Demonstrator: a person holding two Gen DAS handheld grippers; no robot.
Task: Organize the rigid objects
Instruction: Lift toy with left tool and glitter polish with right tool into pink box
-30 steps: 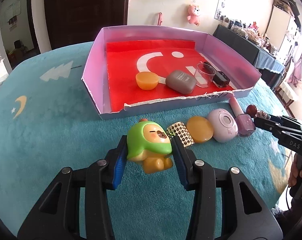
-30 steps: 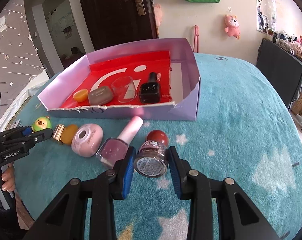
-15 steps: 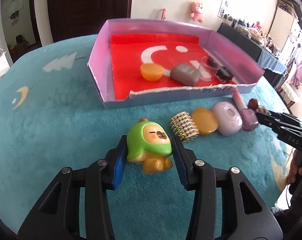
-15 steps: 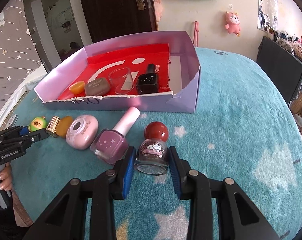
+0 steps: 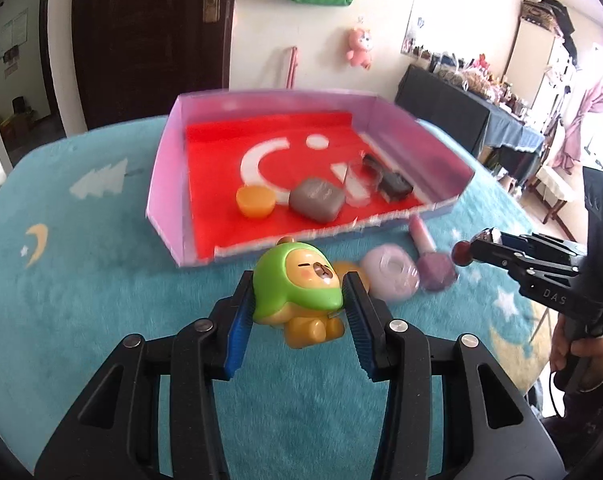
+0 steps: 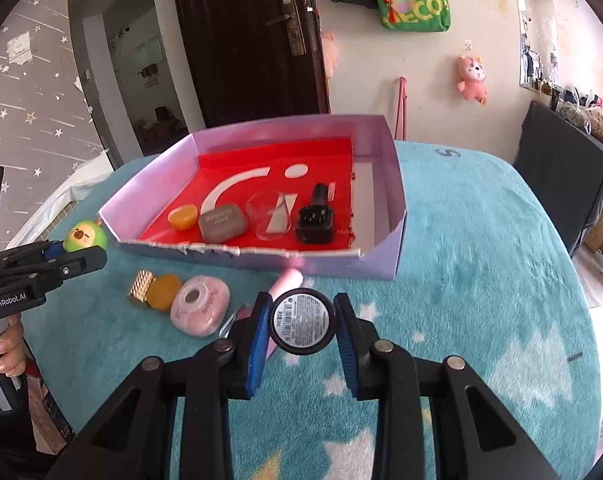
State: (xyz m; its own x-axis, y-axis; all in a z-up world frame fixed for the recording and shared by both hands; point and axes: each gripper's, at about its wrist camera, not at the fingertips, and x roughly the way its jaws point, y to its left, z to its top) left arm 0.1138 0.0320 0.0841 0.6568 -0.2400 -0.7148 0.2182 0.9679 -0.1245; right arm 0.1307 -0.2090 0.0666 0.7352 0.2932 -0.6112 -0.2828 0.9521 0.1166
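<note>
My left gripper (image 5: 299, 300) is shut on a green-hooded bear toy (image 5: 297, 284) and holds it above the teal cloth, short of the box's near wall. It also shows in the right wrist view (image 6: 84, 236). My right gripper (image 6: 301, 322) is shut on a small red-capped bottle (image 6: 303, 322), tilted so its round base faces the camera. The purple box with a red floor (image 6: 395, 200) holds an orange piece (image 6: 182, 217), a grey case (image 6: 222, 227), a clear cup (image 6: 270, 216) and a black block (image 6: 315, 224).
On the cloth in front of the box lie a gold studded piece (image 6: 140, 294), an amber disc (image 6: 164, 297), a pink round case (image 6: 199, 311) and a pink nail polish bottle (image 5: 435, 270). A dark door and cluttered shelves stand behind the table.
Both grippers have lifted their objects off the cloth. The bear toy rose toward the box. The red-capped bottle tipped so its base now faces the right camera.
</note>
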